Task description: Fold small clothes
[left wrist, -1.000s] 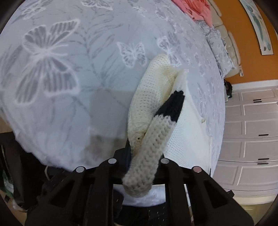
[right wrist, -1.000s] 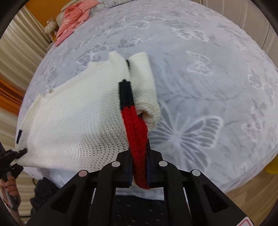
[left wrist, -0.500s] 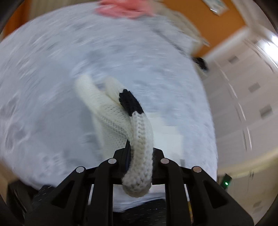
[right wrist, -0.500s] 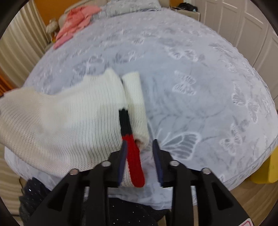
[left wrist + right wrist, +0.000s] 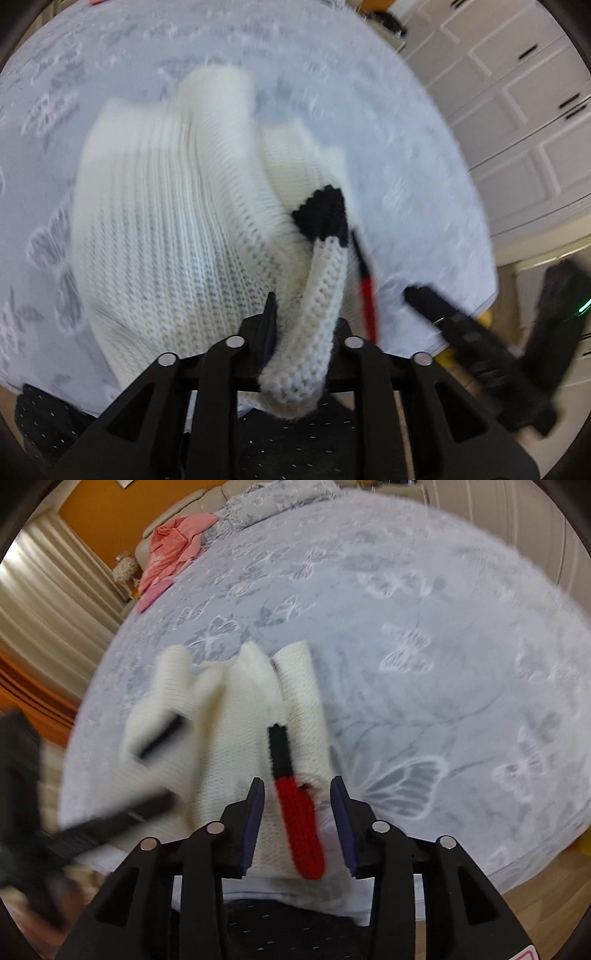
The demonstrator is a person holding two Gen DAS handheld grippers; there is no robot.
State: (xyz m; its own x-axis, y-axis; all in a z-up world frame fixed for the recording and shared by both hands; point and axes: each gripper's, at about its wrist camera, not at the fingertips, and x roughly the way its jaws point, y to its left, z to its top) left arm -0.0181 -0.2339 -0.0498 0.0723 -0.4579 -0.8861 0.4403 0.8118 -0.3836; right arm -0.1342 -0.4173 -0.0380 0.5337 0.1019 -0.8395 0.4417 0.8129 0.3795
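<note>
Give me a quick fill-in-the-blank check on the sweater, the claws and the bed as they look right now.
1. The cuff between the right claw's open pads is ____.
2. The cuff lying between the left claw's pads is ____ in colour.
3. The bedspread is printed with ____.
4. The pink garment lies at the bed's ____ end.

Missing words: red; cream; butterflies; far
</note>
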